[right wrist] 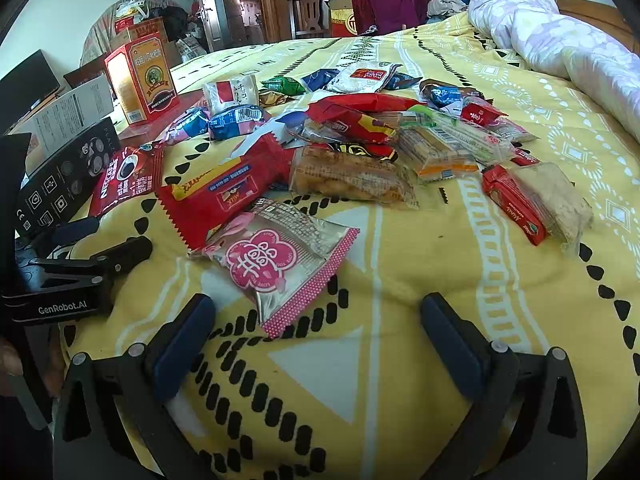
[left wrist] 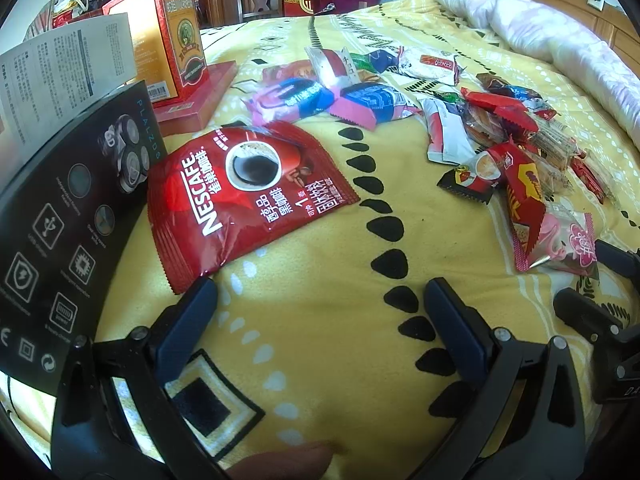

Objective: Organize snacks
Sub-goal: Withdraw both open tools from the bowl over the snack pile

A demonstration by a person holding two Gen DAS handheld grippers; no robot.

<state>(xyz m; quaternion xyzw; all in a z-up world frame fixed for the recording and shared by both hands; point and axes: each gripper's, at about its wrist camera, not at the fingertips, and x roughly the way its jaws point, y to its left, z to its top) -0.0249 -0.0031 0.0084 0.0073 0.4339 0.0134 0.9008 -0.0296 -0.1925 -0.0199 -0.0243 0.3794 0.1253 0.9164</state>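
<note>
Many wrapped snacks lie scattered on a yellow patterned bedspread (left wrist: 320, 360). A red Nescafe sachet (left wrist: 244, 196) lies just ahead of my left gripper (left wrist: 320, 296), which is open and empty, its left fingertip close to the sachet's near corner. The sachet also shows in the right wrist view (right wrist: 124, 176). A silver and pink packet (right wrist: 280, 260) lies just ahead of my right gripper (right wrist: 318, 308), which is open and empty. Behind it lie a red wafer bar (right wrist: 224, 196), a brown pastry pack (right wrist: 348, 176) and a pile of other snacks (right wrist: 400, 128).
A black product box (left wrist: 68, 220) stands at the left beside a white leaflet (left wrist: 68, 68). A red and gold box (left wrist: 168, 36) sits on a flat red box (left wrist: 200, 96). A rolled quilt (left wrist: 552, 40) lies at the far right. The left gripper's body shows in the right wrist view (right wrist: 80, 276).
</note>
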